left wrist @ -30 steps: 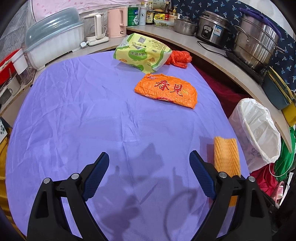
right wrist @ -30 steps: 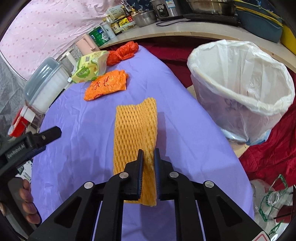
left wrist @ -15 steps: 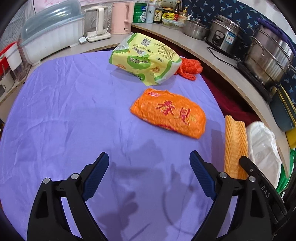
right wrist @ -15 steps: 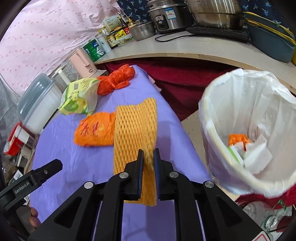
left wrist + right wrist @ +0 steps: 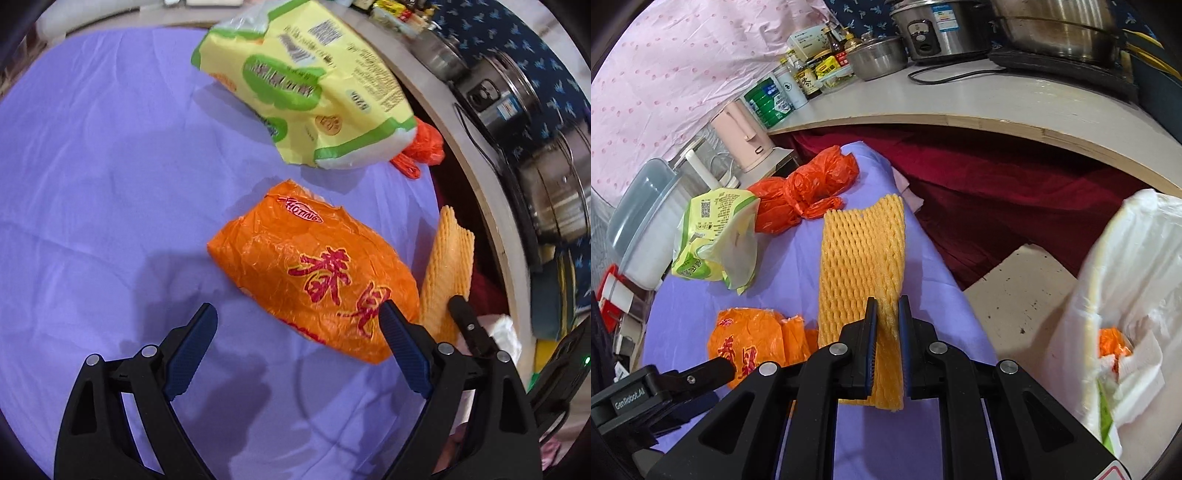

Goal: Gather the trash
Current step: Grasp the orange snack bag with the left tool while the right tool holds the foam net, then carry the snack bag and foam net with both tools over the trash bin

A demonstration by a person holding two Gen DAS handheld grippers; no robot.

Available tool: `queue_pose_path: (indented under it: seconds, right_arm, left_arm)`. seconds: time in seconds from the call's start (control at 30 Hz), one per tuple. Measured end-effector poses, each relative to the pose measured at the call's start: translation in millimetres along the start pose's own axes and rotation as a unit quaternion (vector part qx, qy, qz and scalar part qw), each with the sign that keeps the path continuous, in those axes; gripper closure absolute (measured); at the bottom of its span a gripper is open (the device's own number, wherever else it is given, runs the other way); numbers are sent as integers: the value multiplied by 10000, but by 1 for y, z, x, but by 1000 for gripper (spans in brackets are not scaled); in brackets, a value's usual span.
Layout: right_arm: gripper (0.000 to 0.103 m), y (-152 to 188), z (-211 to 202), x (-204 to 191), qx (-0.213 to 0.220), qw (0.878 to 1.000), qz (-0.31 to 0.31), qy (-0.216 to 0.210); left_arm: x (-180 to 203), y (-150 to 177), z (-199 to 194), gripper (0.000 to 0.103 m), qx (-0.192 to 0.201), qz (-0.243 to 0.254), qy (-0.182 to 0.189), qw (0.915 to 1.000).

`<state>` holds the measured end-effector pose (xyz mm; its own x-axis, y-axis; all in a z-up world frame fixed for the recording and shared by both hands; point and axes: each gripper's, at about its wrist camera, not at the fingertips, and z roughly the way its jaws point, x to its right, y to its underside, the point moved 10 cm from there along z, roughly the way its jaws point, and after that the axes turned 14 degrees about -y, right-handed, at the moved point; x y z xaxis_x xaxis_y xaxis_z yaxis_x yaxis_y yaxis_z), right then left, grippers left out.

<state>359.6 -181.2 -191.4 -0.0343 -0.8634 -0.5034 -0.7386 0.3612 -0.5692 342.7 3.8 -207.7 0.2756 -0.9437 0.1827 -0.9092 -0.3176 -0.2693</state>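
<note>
Left wrist view: steep, close over orange bag (image 5: pixel 314 273). Right wrist view: beside it, facing the counter (image 5: pixel 979 107). Both catch that bag.

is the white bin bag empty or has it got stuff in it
Not empty. The white bin bag holds an orange scrap and white tissue.
</note>
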Motion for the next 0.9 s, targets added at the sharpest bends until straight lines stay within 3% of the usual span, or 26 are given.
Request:
queue_pose_path:
  seconds: [0.13, 0.27, 0.5, 0.6, 0.7, 0.9]
  right_arm:
    - [92, 9, 15, -14, -179, 9997, -135, -114]
    - [92, 24, 19, -28, -303, 9990, -223, -223]
    - [92, 40, 8, -37, -343, 9987, -223, -304]
    - [92, 43, -3, -37, -271, 9990, -185, -292]
    - [92, 43, -16, -35, -182, 9994, -123, -270]
    - [92, 43, -51, -29, 57, 9998, -38, -185]
  left_arm:
    - [4, -9, 4, 19, 37, -66, 89, 9999]
    - [8, -13, 5, 32, 63, 41, 83, 9999]
    - [7, -11, -5, 71, 138, 279, 235, 9992]
    - [8, -7, -18, 80, 279, 432, 244, 9984]
    - [12, -3, -35, 87, 471, 581, 272, 9968]
    - [20, 8, -70, 88, 827, 847, 267, 9926]
